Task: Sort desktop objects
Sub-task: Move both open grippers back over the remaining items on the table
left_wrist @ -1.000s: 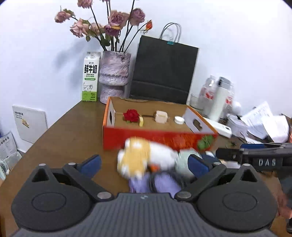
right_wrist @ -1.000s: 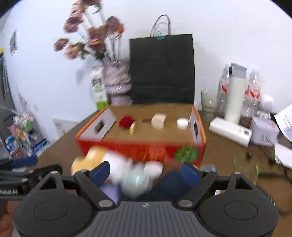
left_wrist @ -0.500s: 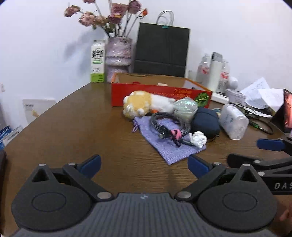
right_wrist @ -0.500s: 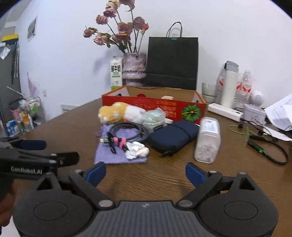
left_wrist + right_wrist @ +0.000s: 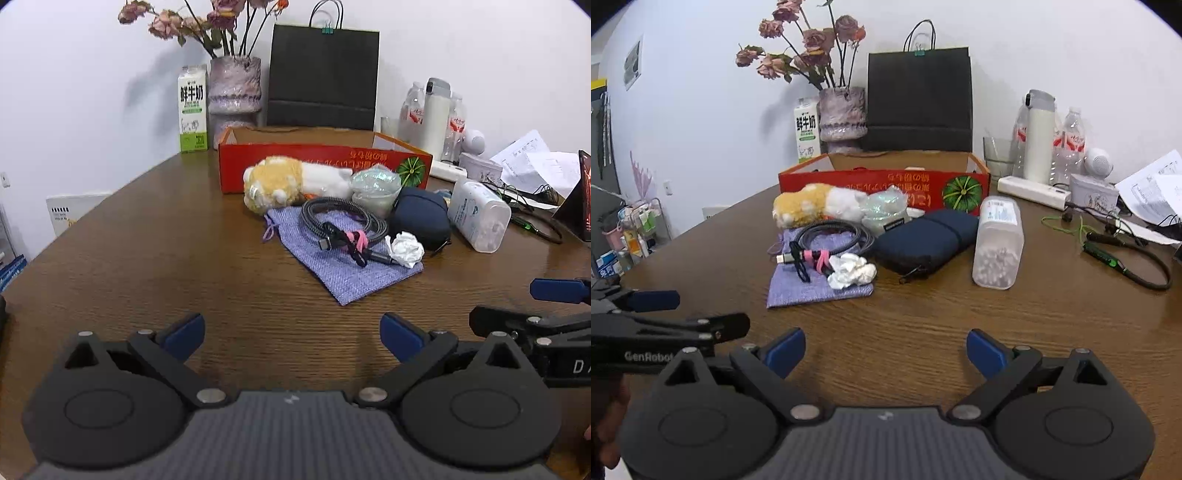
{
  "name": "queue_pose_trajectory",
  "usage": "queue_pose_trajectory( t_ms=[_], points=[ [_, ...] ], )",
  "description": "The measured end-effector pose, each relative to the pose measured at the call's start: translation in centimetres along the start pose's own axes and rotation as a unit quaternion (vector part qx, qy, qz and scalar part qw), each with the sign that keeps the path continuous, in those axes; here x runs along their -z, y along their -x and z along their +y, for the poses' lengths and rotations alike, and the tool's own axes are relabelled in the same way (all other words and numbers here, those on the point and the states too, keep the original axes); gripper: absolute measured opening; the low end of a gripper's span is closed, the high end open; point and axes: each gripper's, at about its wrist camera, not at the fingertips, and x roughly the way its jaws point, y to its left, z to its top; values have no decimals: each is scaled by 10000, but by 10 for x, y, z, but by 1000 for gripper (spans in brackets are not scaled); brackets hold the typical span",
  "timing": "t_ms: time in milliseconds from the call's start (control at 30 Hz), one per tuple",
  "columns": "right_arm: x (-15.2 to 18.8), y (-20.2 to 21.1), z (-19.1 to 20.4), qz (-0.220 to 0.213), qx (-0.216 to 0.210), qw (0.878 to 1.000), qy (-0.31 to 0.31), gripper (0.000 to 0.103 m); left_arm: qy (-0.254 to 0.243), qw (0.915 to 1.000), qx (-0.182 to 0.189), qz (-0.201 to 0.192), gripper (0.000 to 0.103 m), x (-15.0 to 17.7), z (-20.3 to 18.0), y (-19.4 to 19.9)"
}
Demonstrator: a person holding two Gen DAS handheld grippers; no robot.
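Observation:
A pile lies on the brown table in front of a red cardboard box [image 5: 325, 168] [image 5: 886, 184]: a yellow-white plush toy [image 5: 291, 182] [image 5: 816, 205], a coiled grey cable [image 5: 343, 225] [image 5: 827, 236] on a purple cloth pouch [image 5: 343, 266] [image 5: 812, 280], a crumpled white tissue [image 5: 404, 249] [image 5: 851, 271], a navy zip case [image 5: 421, 223] [image 5: 927, 238], a shiny wrapped packet [image 5: 375, 186] [image 5: 884, 210] and a clear cotton-swab jar [image 5: 478, 218] [image 5: 997, 242]. My left gripper [image 5: 291, 334] and right gripper [image 5: 884, 350] are both open and empty, low over the table, well short of the pile.
A milk carton [image 5: 192, 109], a vase of dried roses [image 5: 234, 92] and a black paper bag [image 5: 323, 77] stand behind the box. Bottles, a white flask [image 5: 1039, 138], a power strip [image 5: 1032, 192], papers and green cables [image 5: 1123, 258] crowd the right side.
Both grippers have pulled back and down from close above the box and pile to the near table edge. The view has gone from blurred to steady. Both stayed open.

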Motion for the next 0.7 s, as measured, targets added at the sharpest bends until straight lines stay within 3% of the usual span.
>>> queue_pose_trajectory(
  t_ms=[100,300,433,567,600,700],
  points=[
    [-1,-3,-2,17,10,10000,-39,94,140,9997,81,198,103,-2,4,-7],
    [-4,-7,-12,99,-82,9995,-293,94,242,9994,114,199,103,-1,6,-7],
    [-12,-11,-17,99,-144,9991,-375,88,166,9995,140,228,103,-4,4,-6],
    [-27,-19,-9,6,-166,9999,3,82,122,9996,239,-60,103,-21,11,-4],
    [-31,-24,-6,-18,-196,9997,108,79,85,9996,224,-146,101,-26,12,-6],
    [-43,-46,3,108,-334,9990,268,62,94,9997,174,-124,79,-42,19,-19]
  ],
)
